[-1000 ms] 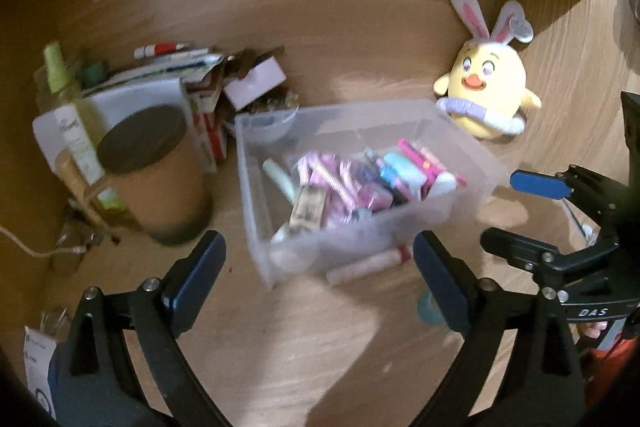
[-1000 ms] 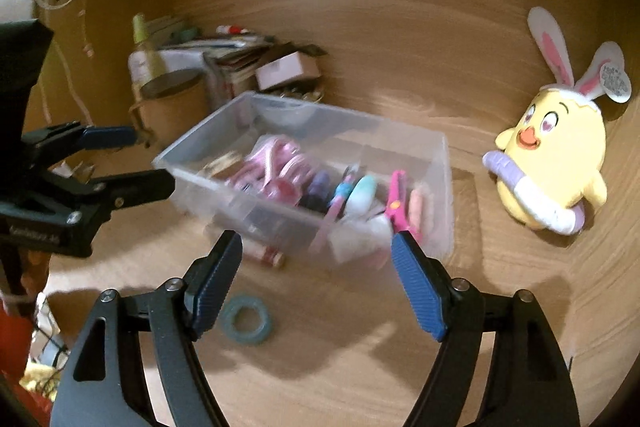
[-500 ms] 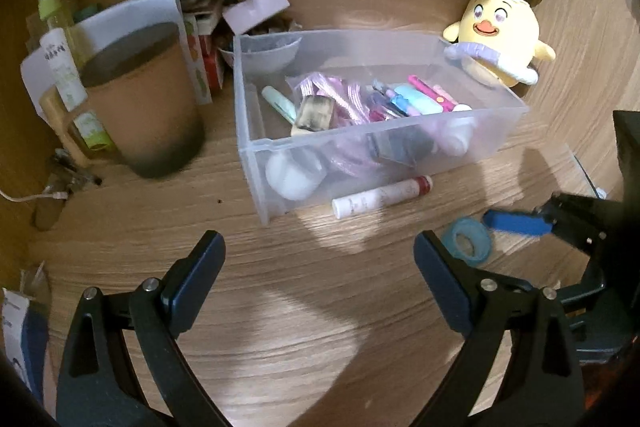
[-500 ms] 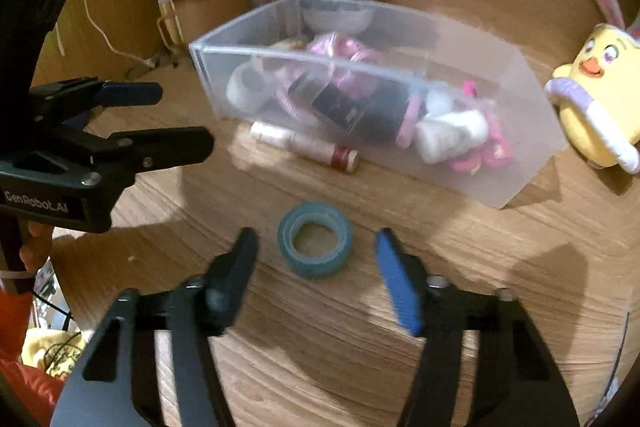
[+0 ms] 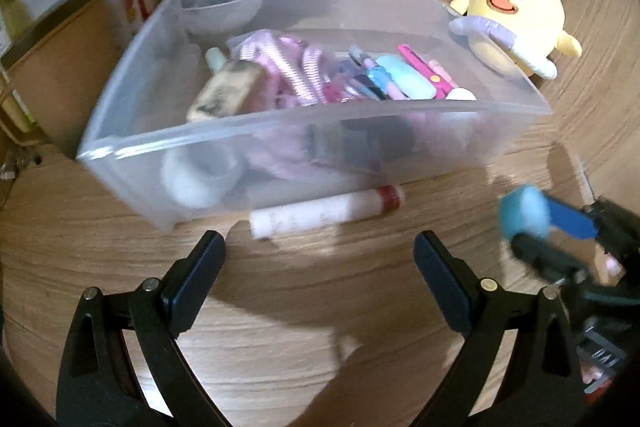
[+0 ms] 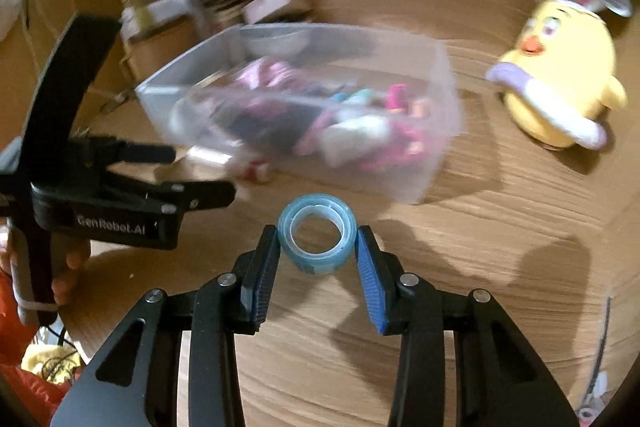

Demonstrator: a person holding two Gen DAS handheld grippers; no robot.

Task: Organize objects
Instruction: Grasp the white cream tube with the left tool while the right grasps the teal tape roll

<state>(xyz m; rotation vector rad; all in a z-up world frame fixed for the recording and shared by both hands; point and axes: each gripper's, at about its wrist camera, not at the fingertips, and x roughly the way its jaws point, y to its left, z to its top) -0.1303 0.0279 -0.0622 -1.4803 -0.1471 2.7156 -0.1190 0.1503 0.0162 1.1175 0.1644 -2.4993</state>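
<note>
Claws have both dropped toward the wooden table (image 6: 500,267) over the past second, and the view now sits much nearer the clear bin (image 5: 360,131). Left claw (image 5: 318,267) hangs wide open and empty, just short of a white tube (image 5: 324,213) lying against the bin's front wall. Right claw (image 6: 317,247), which a second ago stood wide, is closing around the blue tape roll (image 6: 317,237), pads touching both its sides. Judging by this, the tape is about to be lifted toward the bin.
</note>
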